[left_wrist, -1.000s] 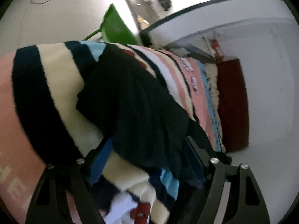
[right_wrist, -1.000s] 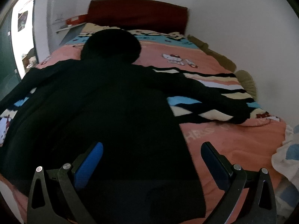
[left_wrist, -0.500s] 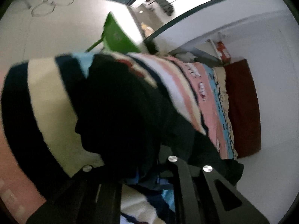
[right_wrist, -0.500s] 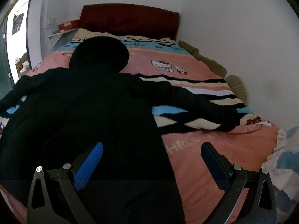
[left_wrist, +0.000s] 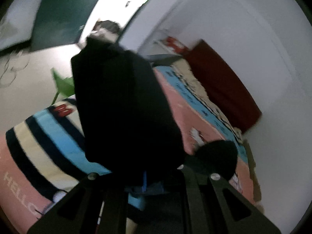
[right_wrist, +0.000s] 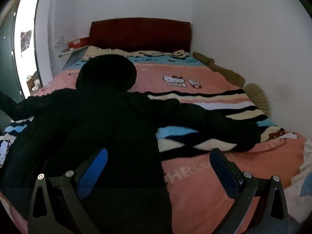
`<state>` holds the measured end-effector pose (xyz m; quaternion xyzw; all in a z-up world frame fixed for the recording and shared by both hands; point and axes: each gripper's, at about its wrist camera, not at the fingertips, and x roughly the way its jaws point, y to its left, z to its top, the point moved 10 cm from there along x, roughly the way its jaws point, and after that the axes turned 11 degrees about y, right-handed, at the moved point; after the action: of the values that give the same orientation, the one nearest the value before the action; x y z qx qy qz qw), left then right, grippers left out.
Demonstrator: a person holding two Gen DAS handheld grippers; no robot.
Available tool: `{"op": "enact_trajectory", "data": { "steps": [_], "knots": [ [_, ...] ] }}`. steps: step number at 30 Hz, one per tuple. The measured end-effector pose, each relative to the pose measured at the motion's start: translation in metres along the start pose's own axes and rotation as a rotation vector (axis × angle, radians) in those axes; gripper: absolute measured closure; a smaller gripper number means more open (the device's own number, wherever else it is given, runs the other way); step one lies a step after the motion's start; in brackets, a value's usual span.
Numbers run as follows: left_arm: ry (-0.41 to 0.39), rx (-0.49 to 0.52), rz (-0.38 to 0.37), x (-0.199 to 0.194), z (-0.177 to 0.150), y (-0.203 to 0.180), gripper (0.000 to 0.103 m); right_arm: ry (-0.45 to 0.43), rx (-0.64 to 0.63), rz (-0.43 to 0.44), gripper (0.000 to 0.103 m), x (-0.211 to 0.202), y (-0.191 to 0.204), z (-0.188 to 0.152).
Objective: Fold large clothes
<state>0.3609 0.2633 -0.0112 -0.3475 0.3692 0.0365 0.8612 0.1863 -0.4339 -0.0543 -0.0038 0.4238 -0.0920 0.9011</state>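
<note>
Black fabric dominates both views: a large hooded garment (right_wrist: 101, 128) lies spread flat on the bed (right_wrist: 214, 191), hood towards the red headboard (right_wrist: 140, 35), sleeves stretched out to either side across the striped blanket (right_wrist: 224, 105). Laid open like this, its outline is easy to read, which suits folding.

In the left wrist view the left gripper (left_wrist: 144, 177) has its jaws pressed together on the end of one sleeve (left_wrist: 120, 105), which hangs up in front of the camera, off the blanket. Holding it by the cuff end probably lets the whole sleeve be carried inward over the body in one sweep.

Over the garment's lower edge, the right gripper (right_wrist: 158, 165) has its jaws wide apart with nothing between them. It seems placed to pin or take the hem while the sleeve comes across.
</note>
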Motion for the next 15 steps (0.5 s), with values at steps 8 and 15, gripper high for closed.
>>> {"op": "enact_trajectory", "data": {
  "steps": [8, 15],
  "knots": [
    [0.073, 0.199, -0.095, 0.027, -0.057, -0.153, 0.095, -0.028, 0.025, 0.030, 0.001, 0.012, -0.033, 0.014],
    [0.190, 0.327, -0.176, 0.086, -0.133, -0.258, 0.096, -0.025, 0.101, 0.032, 0.000, 0.020, -0.068, 0.015]
  ]
}}
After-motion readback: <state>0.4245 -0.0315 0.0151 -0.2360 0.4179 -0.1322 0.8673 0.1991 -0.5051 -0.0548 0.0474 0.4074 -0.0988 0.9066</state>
